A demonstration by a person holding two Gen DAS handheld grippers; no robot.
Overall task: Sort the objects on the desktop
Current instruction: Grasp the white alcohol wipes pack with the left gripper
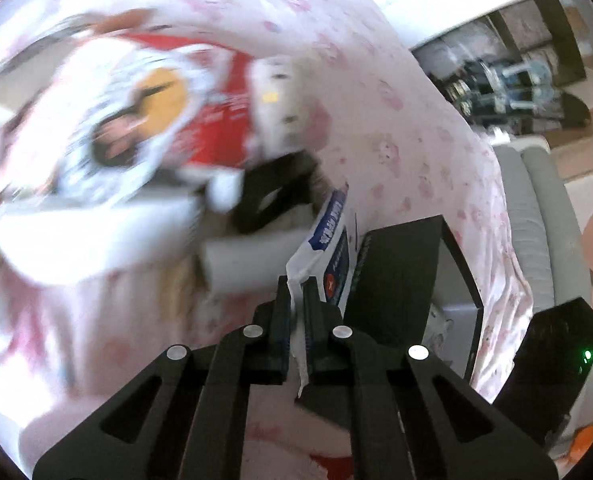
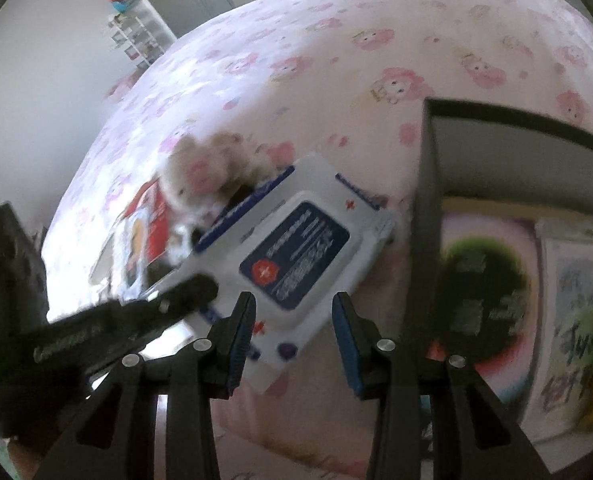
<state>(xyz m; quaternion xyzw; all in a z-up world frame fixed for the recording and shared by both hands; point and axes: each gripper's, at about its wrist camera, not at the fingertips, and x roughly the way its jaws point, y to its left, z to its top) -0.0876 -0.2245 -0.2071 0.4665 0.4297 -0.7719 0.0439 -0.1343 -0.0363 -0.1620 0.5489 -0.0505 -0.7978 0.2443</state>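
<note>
the wipes pack (image 2: pixel 296 248) looks like glossy white plastic film with a smooth dark blue label; its thin sealed edge (image 1: pixel 298 304) is crinkled. beside the pack, the plush toy (image 2: pixel 204 176) is fuzzy beige cloth. under the pack, the tabletop (image 2: pixel 336 60) wears a soft matt pink printed cloth. right of the pack, the black box (image 2: pixel 428 208) has matt smooth walls. the fingers (image 2: pixel 348 336) carry ribbed blue pads on matt black plastic.
</note>
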